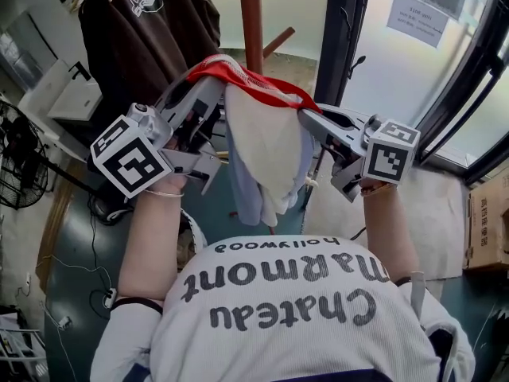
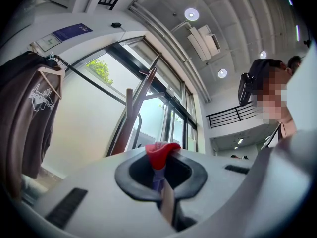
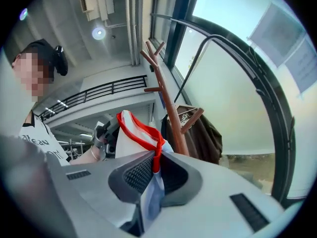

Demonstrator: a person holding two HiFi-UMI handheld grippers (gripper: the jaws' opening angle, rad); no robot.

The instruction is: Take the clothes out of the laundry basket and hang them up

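A white garment with a red trim [image 1: 262,134] hangs between my two grippers at chest height. My left gripper [image 1: 205,86] is shut on the red trim at the garment's left end, and the trim [image 2: 159,153] shows pinched between the jaws of that gripper [image 2: 161,175]. My right gripper [image 1: 308,116] is shut on the red trim at the right end, with cloth [image 3: 132,133] running out of that gripper [image 3: 155,170]. Behind the garment stands a wooden coat stand [image 1: 252,14]. A brown shirt [image 1: 147,30] hangs on a hanger to its left. No laundry basket is in view.
A fan [image 1: 16,157] stands on the floor at the left, with cables [image 1: 87,277] beside it. A cardboard box [image 1: 487,221] sits at the right on a pale mat [image 1: 445,213]. Glass doors with dark frames [image 1: 342,30] rise behind the stand.
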